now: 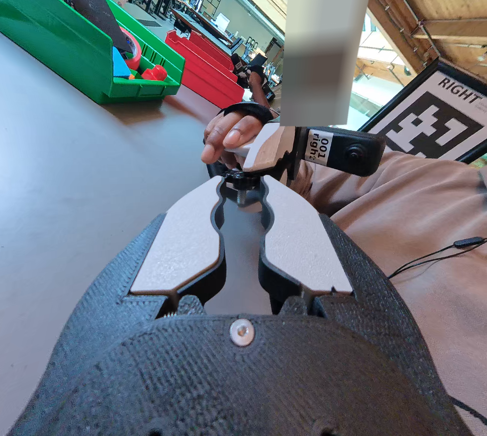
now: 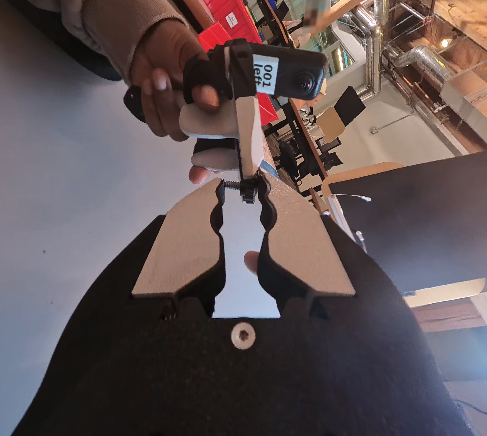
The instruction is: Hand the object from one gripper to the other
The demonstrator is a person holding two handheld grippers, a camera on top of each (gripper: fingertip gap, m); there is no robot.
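A grey table [image 1: 79, 186] fills the left side of the left wrist view and, paler, the left side of the right wrist view. At 10 o'clock in the left wrist view a green bin [image 1: 66, 36] stands on it, holding a roll of red tape [image 1: 131, 50], a blue block [image 1: 120, 61] and a red plastic piece [image 1: 155, 73]. Red bins [image 1: 208, 73] lie just beyond it, toward 12 o'clock. A black-and-white marker board [image 1: 434, 123] stands at 2 o'clock, and a tan sleeve [image 1: 395, 212] crosses the right side of the view.

The left gripper [image 1: 241, 186] points toward 12 o'clock in its own view. Its grey fingers [image 1: 184, 239] stand slightly apart, and their tips close on the black knob of a thumbscrew [image 1: 238, 181]. In the right wrist view, the same gripper reaches down from 12 o'clock, carried by a hand [image 2: 163, 96], with its small black camera [image 2: 295, 73] at 1 o'clock.

The right gripper [image 2: 241, 187] is narrowly open. The screw lies crosswise between its tips: the threaded shaft reaches the left tip, and the knob sits against the right tip. Whether this gripper presses on the screw cannot be told. In the left wrist view, the right gripper enters from 2 o'clock, held by a hand [image 1: 229, 133], above the screw.

The screw is thus at the meeting point of both pairs of tips, clear above the table.
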